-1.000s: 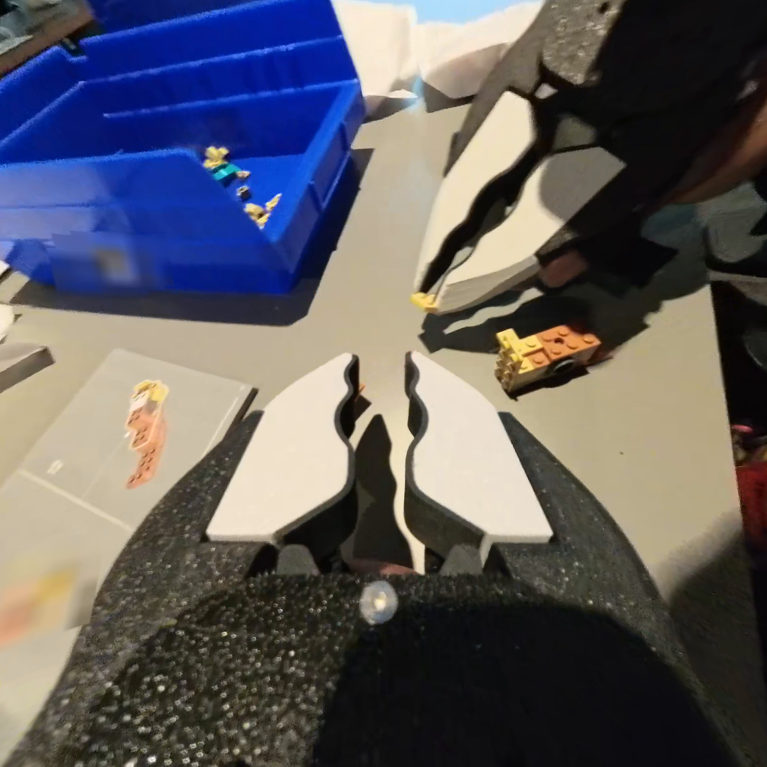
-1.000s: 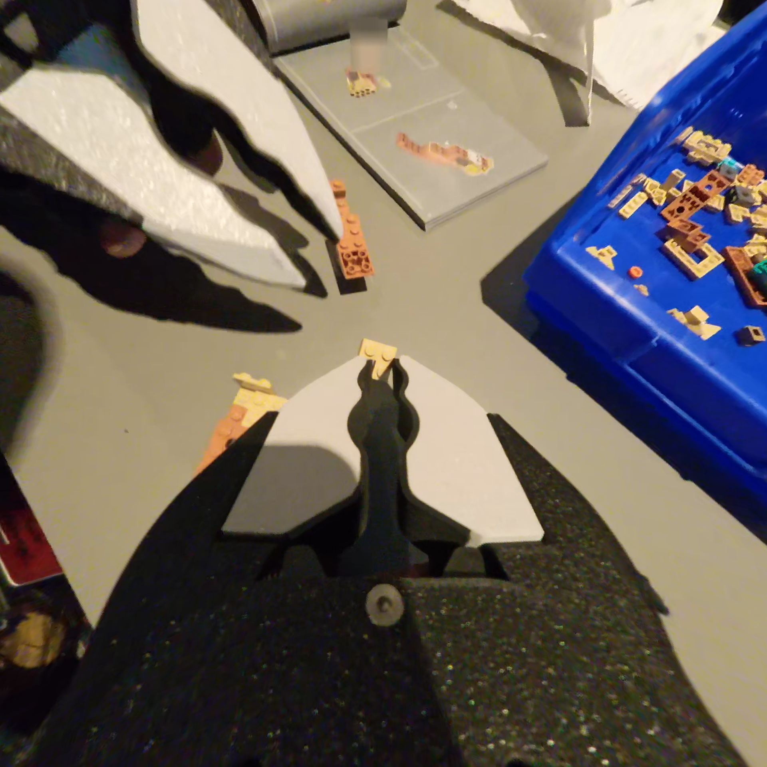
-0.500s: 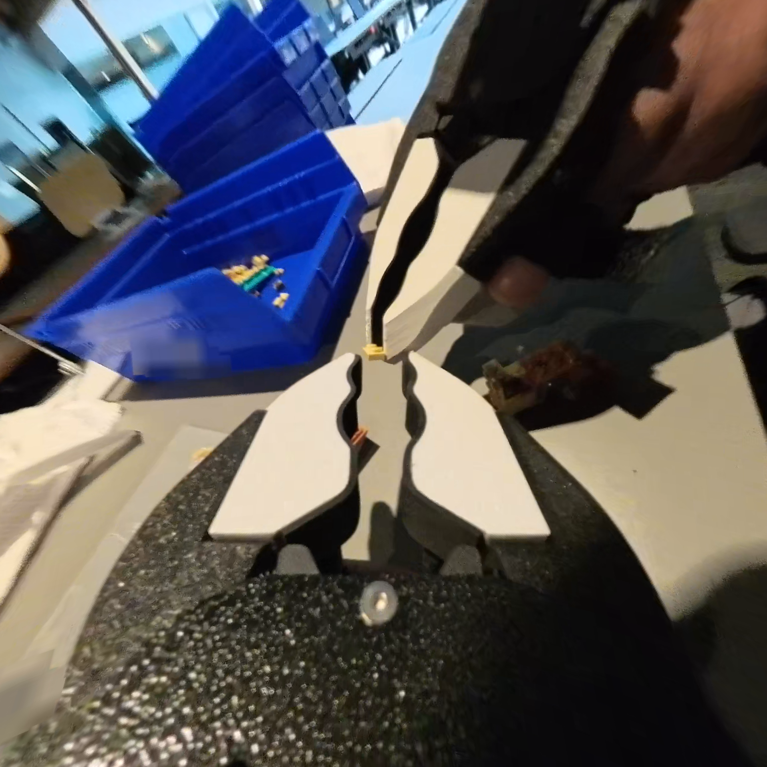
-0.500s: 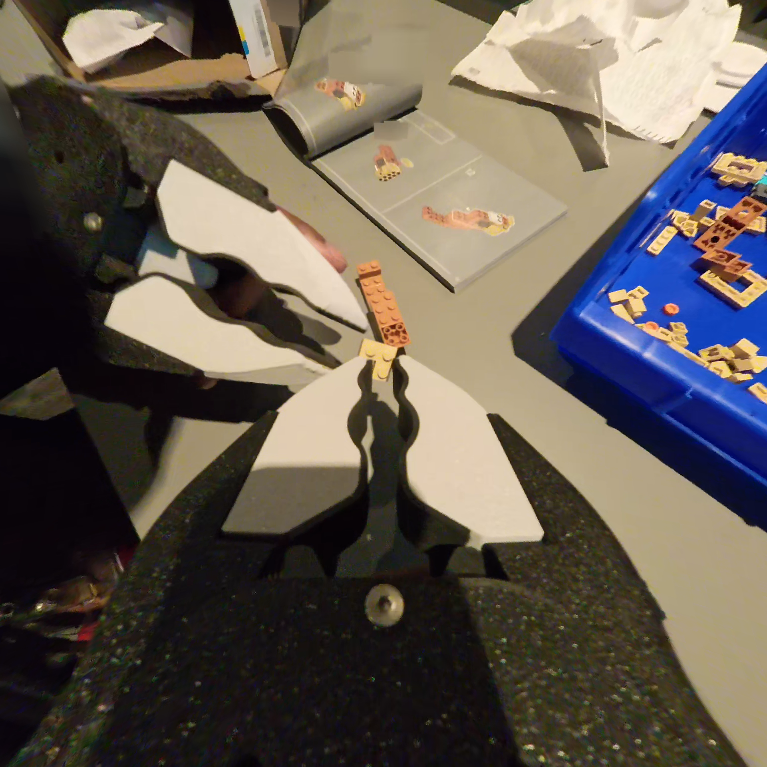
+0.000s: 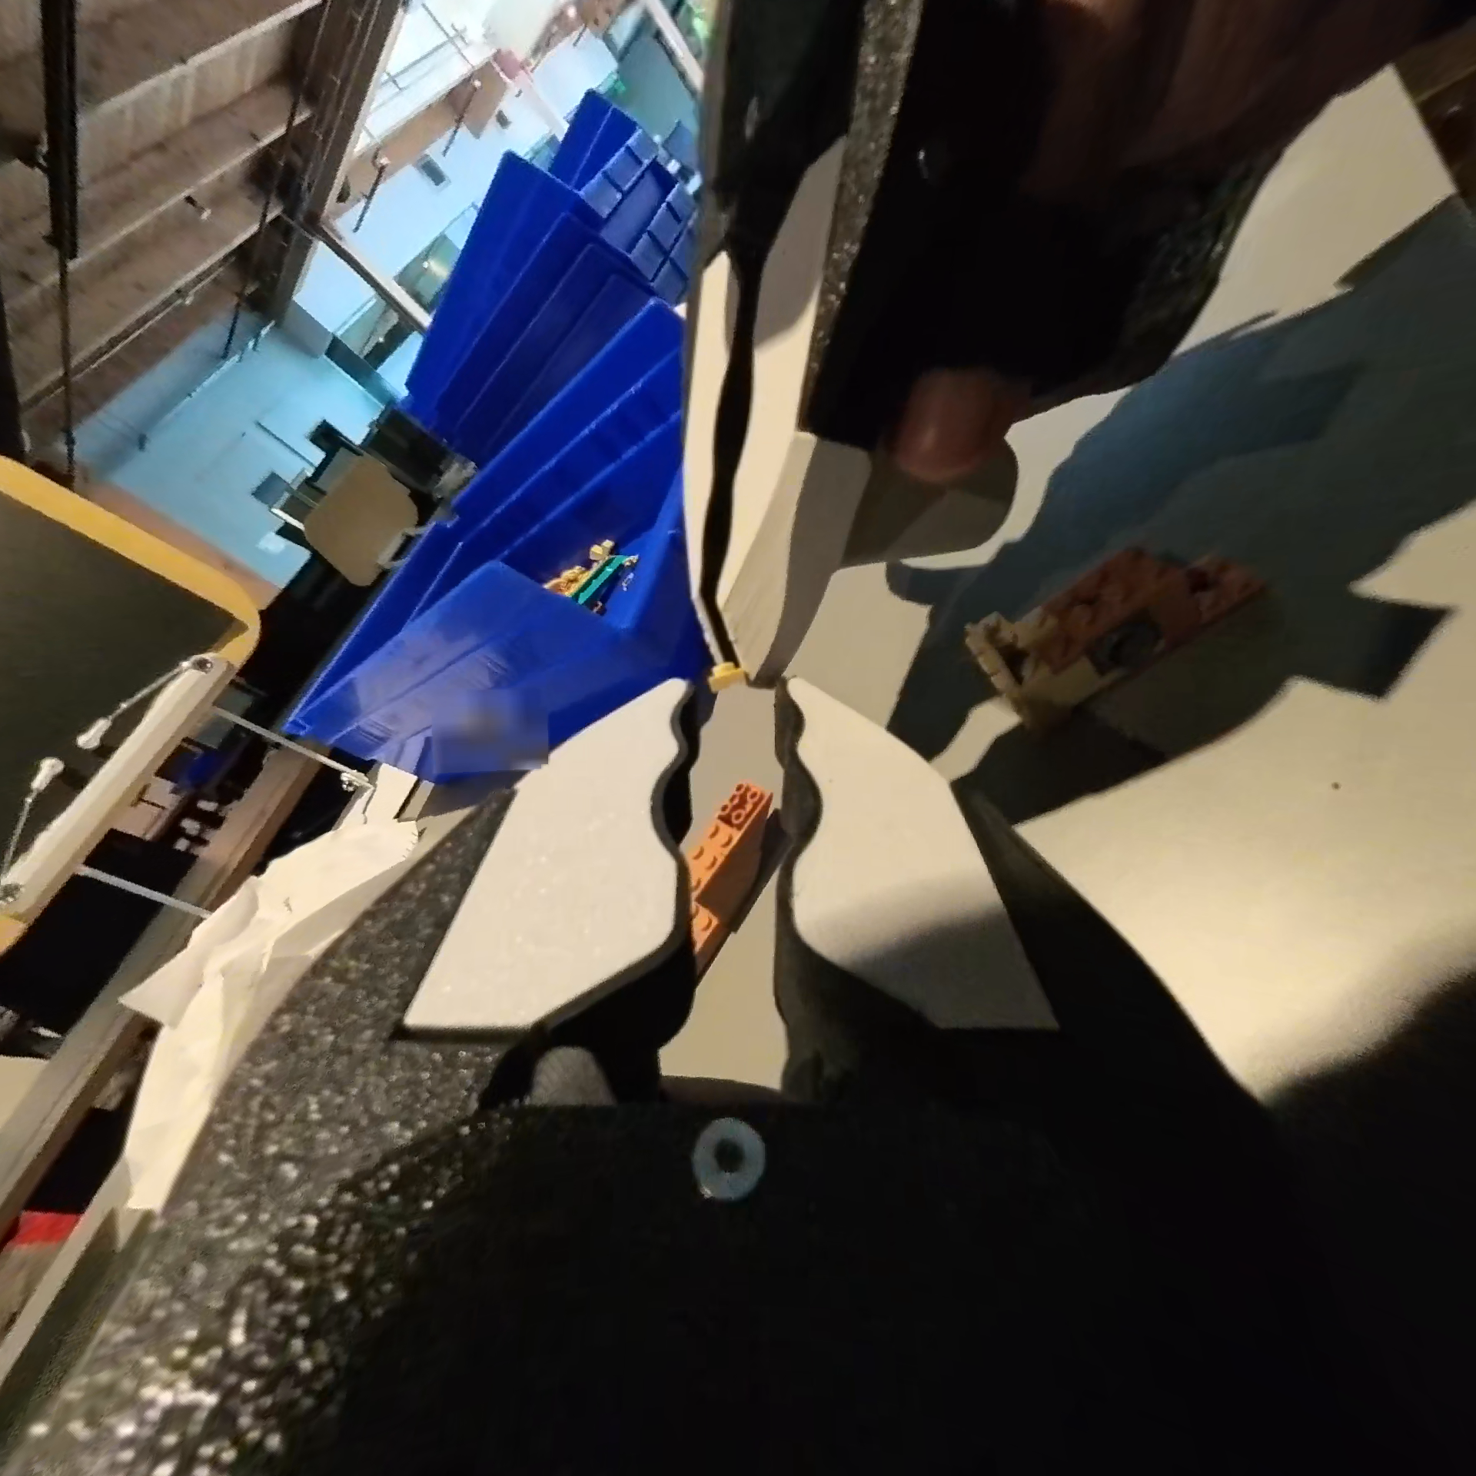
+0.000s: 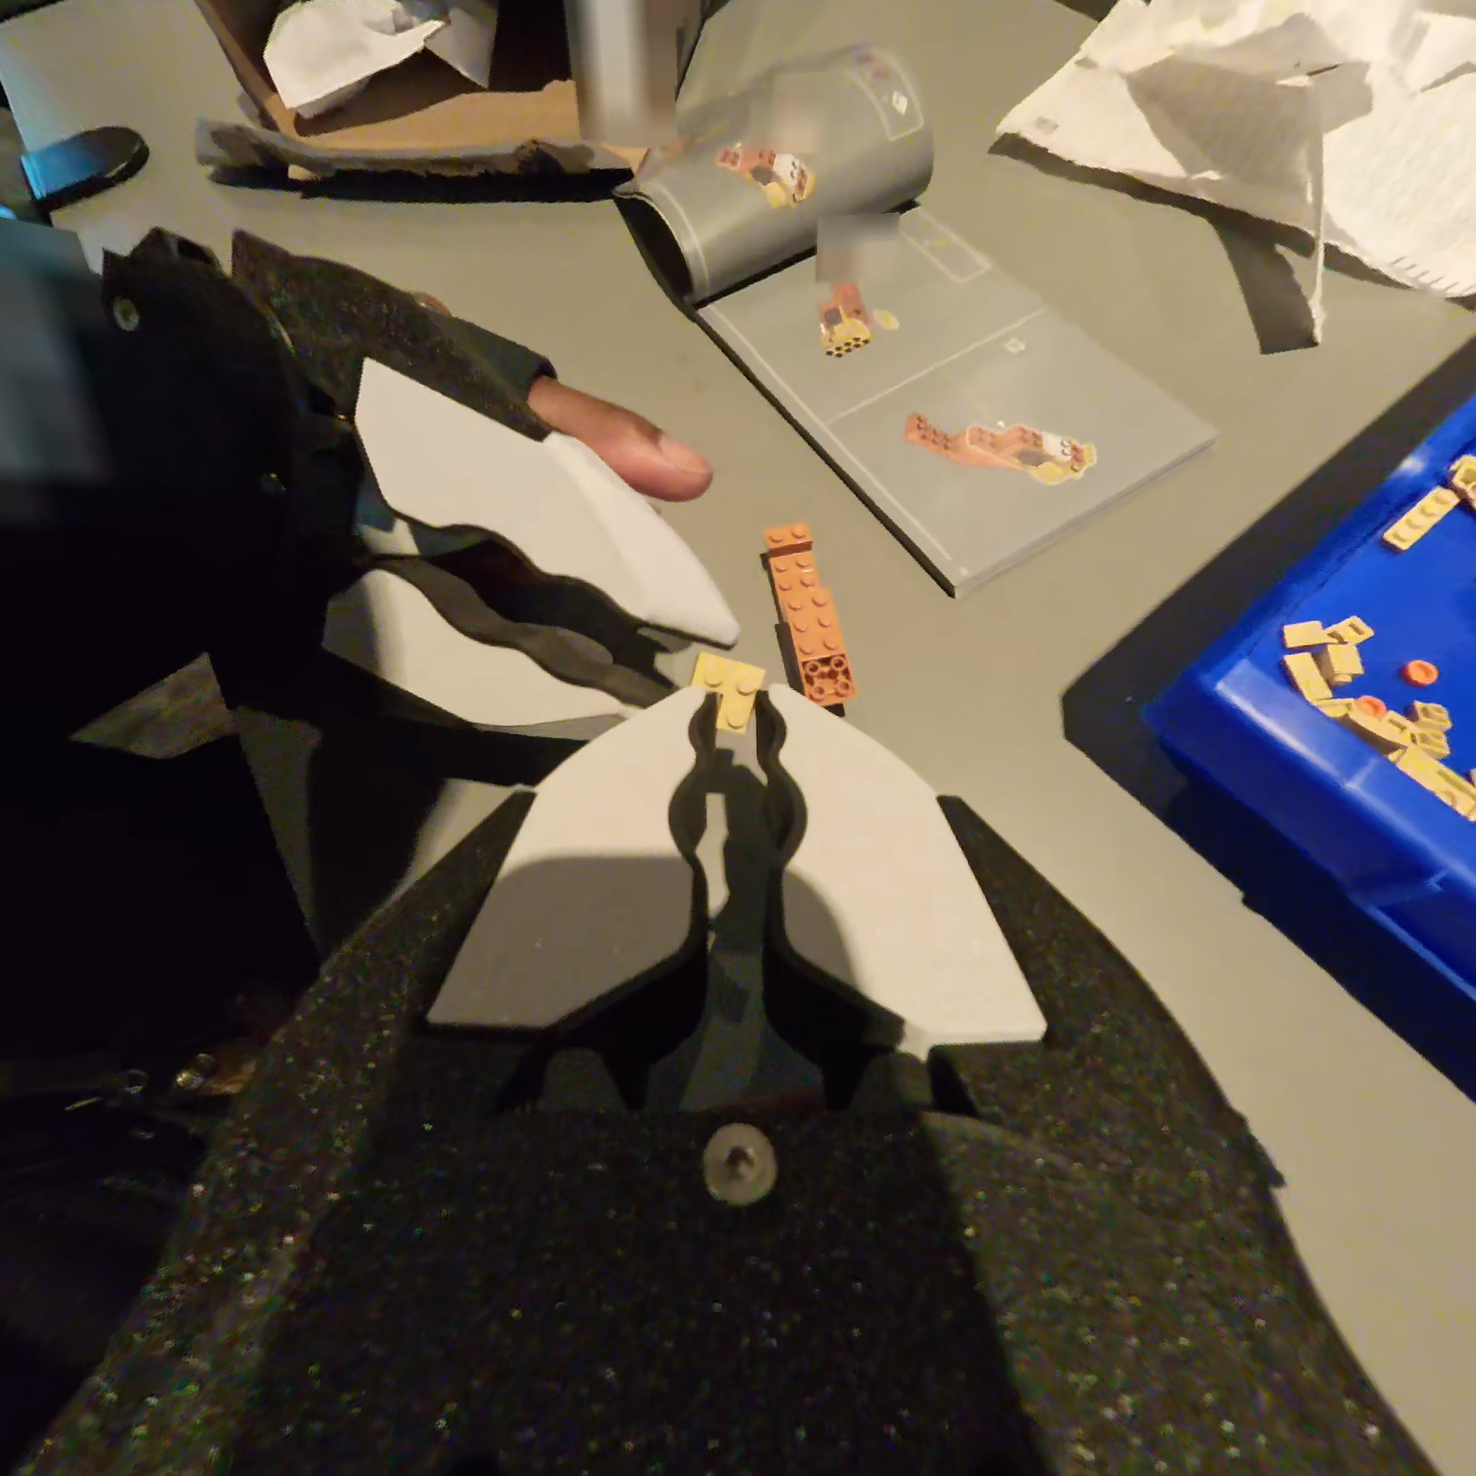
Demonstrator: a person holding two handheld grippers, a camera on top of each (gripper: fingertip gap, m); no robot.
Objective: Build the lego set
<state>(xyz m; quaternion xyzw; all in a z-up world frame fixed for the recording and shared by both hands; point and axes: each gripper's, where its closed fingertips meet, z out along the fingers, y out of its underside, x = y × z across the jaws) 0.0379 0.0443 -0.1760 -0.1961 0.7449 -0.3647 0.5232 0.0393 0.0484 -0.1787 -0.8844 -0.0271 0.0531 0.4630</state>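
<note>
Pinching tan plate (image 6: 728, 688), R gripper (image 6: 733, 703).

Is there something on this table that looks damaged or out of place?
Yes. The cardboard box at the far edge has a torn, ragged front wall, with crumpled paper inside. More crumpled white paper lies beside the open instruction booklet.

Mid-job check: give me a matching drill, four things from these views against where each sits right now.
1. tan plate
2. orange brick strip
3. instruction booklet
4. loose tan pieces

a. lying open on the table
b. inside the blue bin
c. flat on the table, ungripped
d. pinched in the right gripper

Pairs: 1-d, 2-c, 3-a, 4-b
</note>
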